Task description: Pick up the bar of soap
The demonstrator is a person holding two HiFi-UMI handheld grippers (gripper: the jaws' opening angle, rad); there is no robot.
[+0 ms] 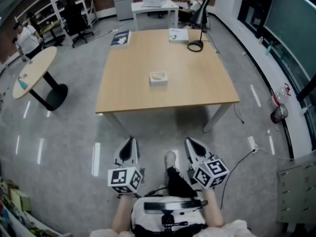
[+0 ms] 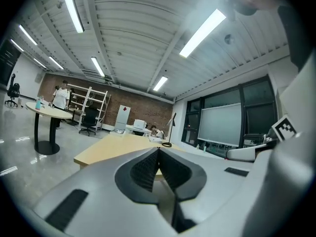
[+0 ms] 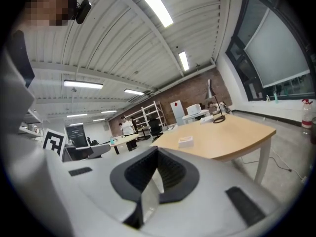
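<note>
Wooden table point(image 1: 197, 83) bears the bar of soap point(image 1: 158, 75) in its white dish point(image 1: 158, 82) at mid-top, well apart from the left gripper point(image 1: 131, 140) and right gripper point(image 1: 189, 141), both with jaws together on nothing, so reaching and grasping are not yet done.

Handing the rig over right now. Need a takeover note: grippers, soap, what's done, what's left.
Left gripper: jaws shut, nothing between them, held over the floor short of the table.
Right gripper: also shut and empty, beside the left one.
Bar of soap: mid-table in what looks like a white dish, untouched.
Done: nothing yet; the person only faces the table.
Left: step up to the table, open one gripper, close it on the soap, lift.
</note>
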